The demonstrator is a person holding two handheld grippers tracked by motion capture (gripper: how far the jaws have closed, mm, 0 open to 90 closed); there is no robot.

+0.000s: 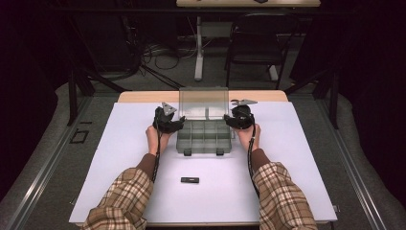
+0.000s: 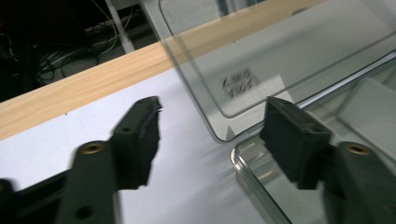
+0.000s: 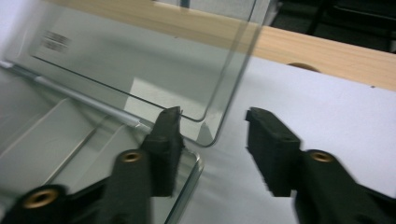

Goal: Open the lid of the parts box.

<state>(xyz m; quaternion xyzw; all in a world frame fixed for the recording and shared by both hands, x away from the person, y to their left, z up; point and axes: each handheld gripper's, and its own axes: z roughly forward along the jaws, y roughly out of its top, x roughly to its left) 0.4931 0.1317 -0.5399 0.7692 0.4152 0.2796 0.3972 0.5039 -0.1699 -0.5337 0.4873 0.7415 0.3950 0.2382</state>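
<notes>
White table, open clear organizer box between parted tongs.

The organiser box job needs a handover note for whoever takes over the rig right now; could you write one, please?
Left gripper: open, at the left rear corner of the clear organiser box, gripping nothing.
Right gripper: open, at the right rear corner, gripping nothing.
Lid: already raised, standing up at the back edge.
The compartments look empty.
Small black object: on the white table, nearer the person, untouched.
Left: likely putting that object in the box.
</notes>
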